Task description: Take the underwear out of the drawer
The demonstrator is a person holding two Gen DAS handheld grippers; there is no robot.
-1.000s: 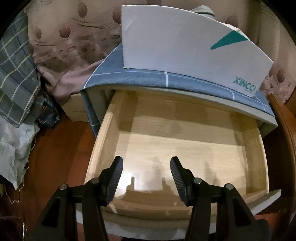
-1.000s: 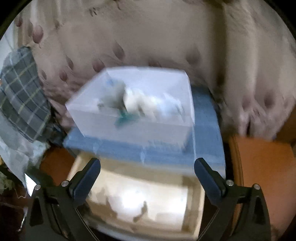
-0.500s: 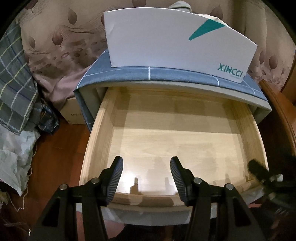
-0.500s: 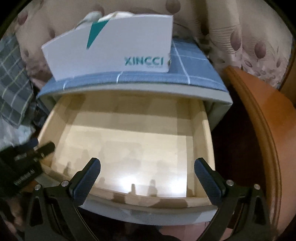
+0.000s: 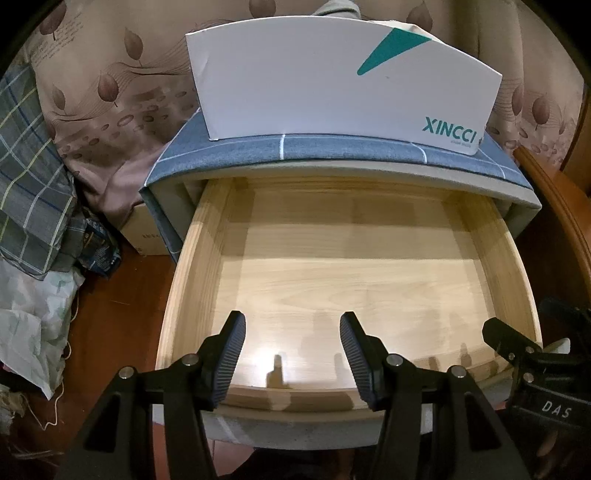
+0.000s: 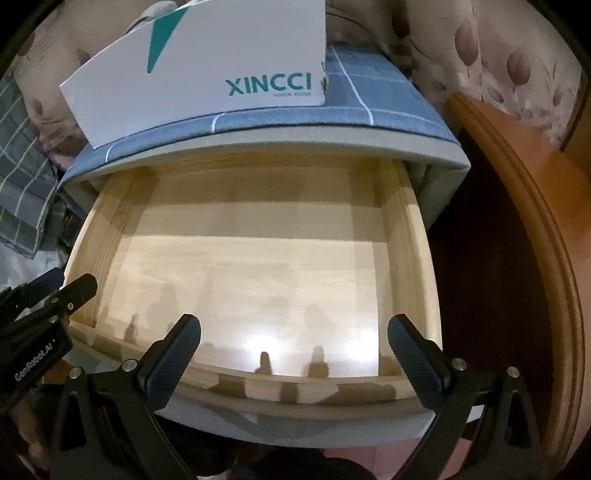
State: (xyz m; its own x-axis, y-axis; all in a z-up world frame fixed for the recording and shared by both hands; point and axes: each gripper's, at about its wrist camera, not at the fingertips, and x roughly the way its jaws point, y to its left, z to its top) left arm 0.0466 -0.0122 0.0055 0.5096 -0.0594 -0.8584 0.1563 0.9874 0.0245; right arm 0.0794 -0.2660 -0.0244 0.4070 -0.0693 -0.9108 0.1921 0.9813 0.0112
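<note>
The light wooden drawer [image 5: 192, 280] [image 6: 410, 236] stands pulled out of a small cabinet with a blue checked top [image 5: 332, 147]. Its floor is bare; no underwear shows inside it. A white XINCCI box [image 5: 332, 77] [image 6: 207, 70] stands on the cabinet top with pale cloth showing above its rim [image 5: 338, 7]. My left gripper [image 5: 292, 345] is open and empty above the drawer's front edge. My right gripper [image 6: 293, 349] is open wider and empty, also over the front edge; it also shows in the left wrist view [image 5: 517, 347].
A leaf-patterned curtain [image 5: 110, 92] hangs behind the cabinet. A plaid cloth [image 5: 26, 184] and pale fabric [image 5: 29, 325] are heaped at the left on the reddish floor. A cardboard box [image 5: 144, 232] sits beside the cabinet. An orange wooden furniture edge [image 6: 524, 192] curves at the right.
My right gripper swung down from the white box to the drawer's front edge and came in beside my left gripper. My left gripper drifted left, centring over the drawer. Both stayed open.
</note>
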